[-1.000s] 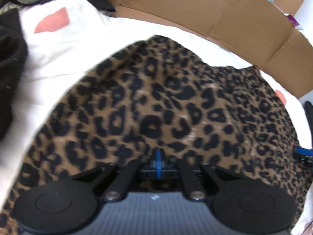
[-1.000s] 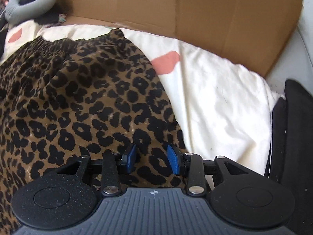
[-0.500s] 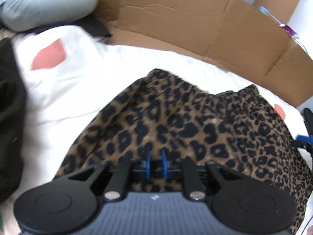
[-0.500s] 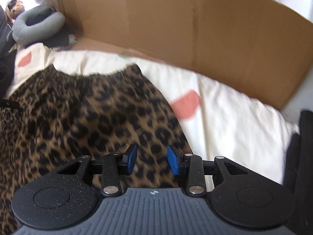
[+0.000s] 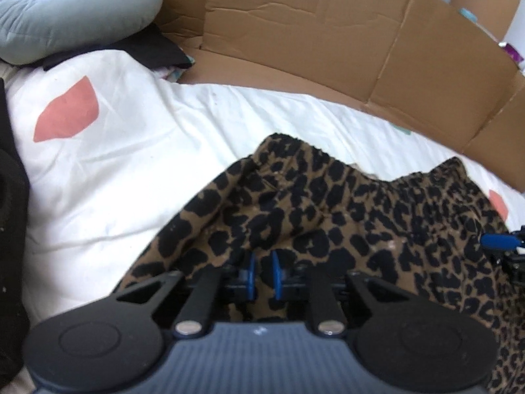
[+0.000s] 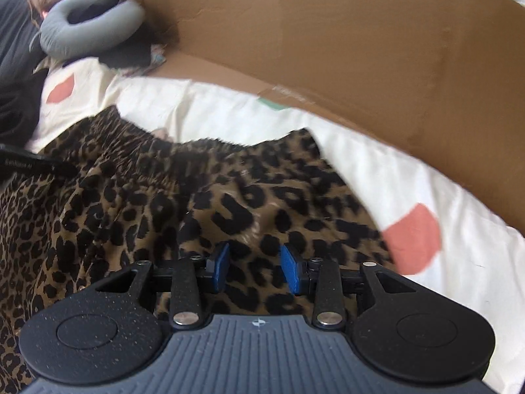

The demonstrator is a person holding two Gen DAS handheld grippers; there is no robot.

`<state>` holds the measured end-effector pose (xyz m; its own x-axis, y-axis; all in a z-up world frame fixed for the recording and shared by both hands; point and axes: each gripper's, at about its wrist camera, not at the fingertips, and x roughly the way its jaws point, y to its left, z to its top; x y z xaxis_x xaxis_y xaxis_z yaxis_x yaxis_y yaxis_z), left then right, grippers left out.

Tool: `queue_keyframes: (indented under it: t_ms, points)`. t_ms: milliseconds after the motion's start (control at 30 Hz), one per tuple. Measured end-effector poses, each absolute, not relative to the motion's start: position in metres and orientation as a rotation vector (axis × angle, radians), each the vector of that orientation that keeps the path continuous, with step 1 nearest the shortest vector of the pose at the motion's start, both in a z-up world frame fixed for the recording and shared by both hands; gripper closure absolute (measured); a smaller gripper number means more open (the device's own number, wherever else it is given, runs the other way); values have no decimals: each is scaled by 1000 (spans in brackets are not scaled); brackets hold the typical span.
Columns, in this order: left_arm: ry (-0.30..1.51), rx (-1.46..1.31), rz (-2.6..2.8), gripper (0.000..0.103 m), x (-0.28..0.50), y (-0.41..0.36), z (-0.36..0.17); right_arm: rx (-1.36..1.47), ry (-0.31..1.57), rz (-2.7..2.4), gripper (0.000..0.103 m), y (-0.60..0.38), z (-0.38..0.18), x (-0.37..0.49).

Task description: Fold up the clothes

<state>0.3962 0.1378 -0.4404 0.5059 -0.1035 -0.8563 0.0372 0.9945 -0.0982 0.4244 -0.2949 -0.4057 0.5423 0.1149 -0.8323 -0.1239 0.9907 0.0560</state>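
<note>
A leopard-print garment [image 5: 344,210] lies bunched on a white sheet [image 5: 131,164] with pink spots. Its gathered waistband edge faces the cardboard wall. My left gripper [image 5: 262,277] sits over the garment's near left part, its blue pads a narrow gap apart with cloth between them. My right gripper [image 6: 256,267] is open over the garment [image 6: 164,197] near its right edge, with the cloth lying under the blue pads. The right gripper's blue tip shows at the right edge of the left wrist view [image 5: 498,241].
A brown cardboard wall [image 5: 328,42] stands along the far side of the bed. A grey neck pillow [image 5: 75,10] and dark clothes lie at the far left. A black garment [image 5: 10,229] lies along the left edge.
Both grippers have drawn back and lifted, so more sheet and cardboard show. The left pads have opened from tight shut to a narrow gap. The garment has bunched up toward me.
</note>
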Motion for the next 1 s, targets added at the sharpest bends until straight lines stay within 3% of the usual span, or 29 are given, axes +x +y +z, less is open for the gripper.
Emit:
queue_keyframes:
  t_ms: [433, 533, 833, 1000]
  points:
    - [959, -97, -124, 95, 387, 151, -418, -38, 970, 159, 62, -296, -383, 403]
    - [963, -111, -133, 95, 388, 149, -419, -15, 982, 204, 73, -291, -385, 397]
    - [992, -84, -157, 95, 393, 128, -429, -30, 1030, 272, 72, -251, -411, 403]
    - [982, -77, -158, 95, 400, 122, -431, -21, 974, 273, 72, -258, -397, 409]
